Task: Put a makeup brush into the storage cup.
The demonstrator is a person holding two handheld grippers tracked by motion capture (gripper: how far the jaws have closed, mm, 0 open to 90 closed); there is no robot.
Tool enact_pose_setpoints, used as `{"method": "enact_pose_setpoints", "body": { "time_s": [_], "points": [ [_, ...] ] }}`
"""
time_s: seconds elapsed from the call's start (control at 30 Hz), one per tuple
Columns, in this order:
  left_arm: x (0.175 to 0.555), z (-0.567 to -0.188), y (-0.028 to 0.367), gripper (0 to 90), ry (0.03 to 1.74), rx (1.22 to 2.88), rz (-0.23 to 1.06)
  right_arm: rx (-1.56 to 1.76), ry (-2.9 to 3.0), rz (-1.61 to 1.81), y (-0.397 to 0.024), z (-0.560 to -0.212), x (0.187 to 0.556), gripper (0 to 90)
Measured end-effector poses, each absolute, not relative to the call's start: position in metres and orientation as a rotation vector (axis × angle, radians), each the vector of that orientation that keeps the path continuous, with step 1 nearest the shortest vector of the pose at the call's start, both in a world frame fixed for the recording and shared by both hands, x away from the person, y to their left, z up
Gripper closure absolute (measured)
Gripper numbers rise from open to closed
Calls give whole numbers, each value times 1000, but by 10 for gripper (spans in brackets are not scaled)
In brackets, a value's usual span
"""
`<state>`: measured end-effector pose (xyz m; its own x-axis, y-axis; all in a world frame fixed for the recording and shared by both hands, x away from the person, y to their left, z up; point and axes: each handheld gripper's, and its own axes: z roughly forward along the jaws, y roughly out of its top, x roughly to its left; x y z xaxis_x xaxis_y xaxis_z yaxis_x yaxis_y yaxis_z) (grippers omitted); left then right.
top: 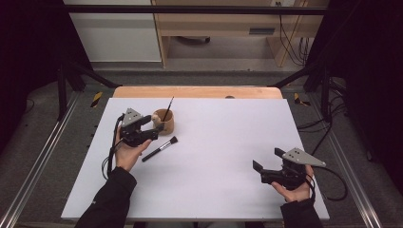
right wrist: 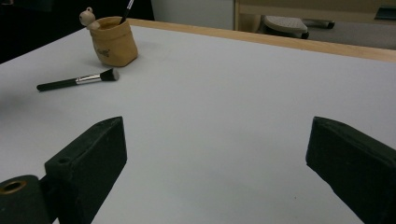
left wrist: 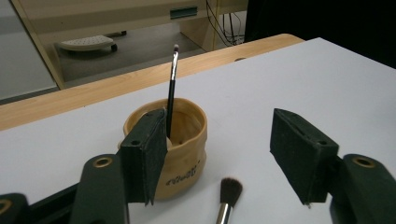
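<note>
Your left gripper [top: 151, 127] is a black, blocky tool capped by a grey three-cornered plate with small dark screw holes. A black cable trails from it along your wrist. Your right gripper [top: 266, 166] matches it: black body, the same grey plate, and a black cable looping off behind the hand. Seen close in both gripper views, each jaw is a flat, matte black wedge-shaped pad with a small hole near its base, mounted on a rounded black arm carrying a brass-coloured ringed bolt hole. You wear dark long sleeves reaching both wrists.
</note>
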<state>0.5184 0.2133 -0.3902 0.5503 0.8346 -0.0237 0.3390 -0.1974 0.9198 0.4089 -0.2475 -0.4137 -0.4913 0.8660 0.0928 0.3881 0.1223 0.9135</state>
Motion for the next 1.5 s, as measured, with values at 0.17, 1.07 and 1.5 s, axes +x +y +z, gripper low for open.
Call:
{"method": "enact_pose_setpoints", "body": {
  "time_s": [0.17, 1.07, 1.5],
  "points": [
    [503, -392, 222, 305, 962, 1767, 599, 1206, 1936, 1349, -249, -413, 408, 57],
    [439, -394, 253, 149, 924, 1767, 631, 1206, 1932, 1346, -250, -412, 406, 55],
    [426, -398, 271, 99, 947, 1766, 636, 1213, 1929, 1338, -250, -412, 406, 55]
  ]
}}
